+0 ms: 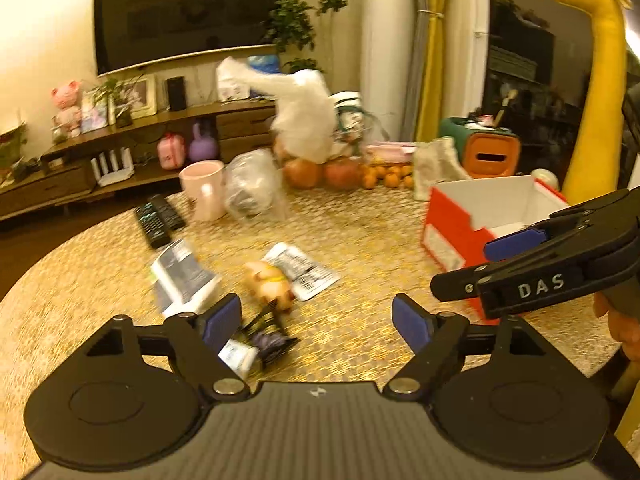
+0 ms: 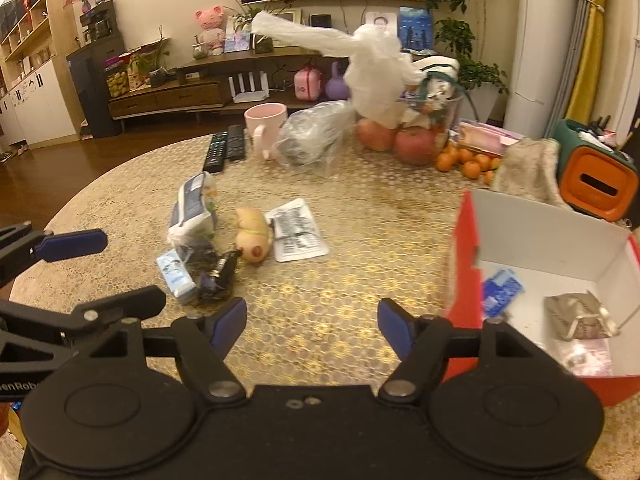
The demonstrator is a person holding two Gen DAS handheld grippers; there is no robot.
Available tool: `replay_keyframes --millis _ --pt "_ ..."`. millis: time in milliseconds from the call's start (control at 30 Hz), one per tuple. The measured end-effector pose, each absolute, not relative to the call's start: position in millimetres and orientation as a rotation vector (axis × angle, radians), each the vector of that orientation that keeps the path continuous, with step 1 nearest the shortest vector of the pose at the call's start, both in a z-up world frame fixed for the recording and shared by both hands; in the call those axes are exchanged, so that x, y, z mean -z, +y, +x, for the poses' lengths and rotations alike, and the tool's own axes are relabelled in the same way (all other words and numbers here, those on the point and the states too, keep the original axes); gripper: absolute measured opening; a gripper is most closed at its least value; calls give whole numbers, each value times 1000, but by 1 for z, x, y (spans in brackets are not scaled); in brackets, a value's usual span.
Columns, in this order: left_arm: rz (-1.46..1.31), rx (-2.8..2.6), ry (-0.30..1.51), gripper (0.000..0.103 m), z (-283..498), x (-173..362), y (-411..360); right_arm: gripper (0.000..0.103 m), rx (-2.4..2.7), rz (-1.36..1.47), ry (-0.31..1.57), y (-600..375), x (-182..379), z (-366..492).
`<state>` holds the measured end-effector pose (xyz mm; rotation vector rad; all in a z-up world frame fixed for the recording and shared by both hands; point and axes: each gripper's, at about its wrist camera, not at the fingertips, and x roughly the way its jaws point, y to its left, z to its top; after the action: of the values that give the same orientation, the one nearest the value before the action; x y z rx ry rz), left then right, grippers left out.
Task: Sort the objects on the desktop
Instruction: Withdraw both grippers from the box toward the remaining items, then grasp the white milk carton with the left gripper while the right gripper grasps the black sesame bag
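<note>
Desktop clutter, loose on the round gold-patterned table (image 2: 360, 240), near its front edge. Small pig figure (image 2: 252, 236) lying at the middle of the cluster, touching a white foil sachet (image 2: 298, 236) on its right. Left of the pig, a grey-and-white pouch (image 2: 192, 208) with crumpled plastic beneath. In front of these, a dark purple wrapper (image 2: 216, 276) and a pale blue packet (image 2: 174, 276), just beside each other.

Right of the cluster and well apart, a red box (image 2: 464, 248) with white inside, open at the top. Already inside: a blue packet (image 2: 500, 286), a beige crumpled pouch (image 2: 576, 316) and a pinkish packet (image 2: 588, 360).

Right gripper (image 2: 312, 324) held above bare tabletop between cluster and box; jaws wide, nothing between the blue pads. Left gripper (image 1: 316, 320) over the near side of the cluster; jaws wide as well, nothing clamped, the purple wrapper just ahead of its left pad. Each gripper seen at the edge of the other's view, side by side.

Farther back on the table: two black remotes (image 2: 224, 148), a pink mug (image 2: 266, 124), a clear plastic bag (image 2: 316, 136), two red apples (image 2: 400, 142) under a white bag (image 2: 376, 76), a heap of small oranges (image 2: 466, 162), a beige cloth (image 2: 528, 172) and an orange-and-green case (image 2: 596, 180).
</note>
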<state>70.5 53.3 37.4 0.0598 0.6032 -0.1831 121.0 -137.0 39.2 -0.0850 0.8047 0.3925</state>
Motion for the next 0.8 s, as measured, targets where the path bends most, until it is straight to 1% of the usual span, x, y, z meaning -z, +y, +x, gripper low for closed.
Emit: replay_keyframes --millis 200,300,800 --pt "32 149 626 84 74 -16 82 73 -414 -93 828 -109 -29 133" --pt "35 134 631 90 76 -4 94 73 -423 -95 843 -97 -21 140" --pt "43 143 680 91 110 53 131 73 -449 -91 920 -49 22 181"
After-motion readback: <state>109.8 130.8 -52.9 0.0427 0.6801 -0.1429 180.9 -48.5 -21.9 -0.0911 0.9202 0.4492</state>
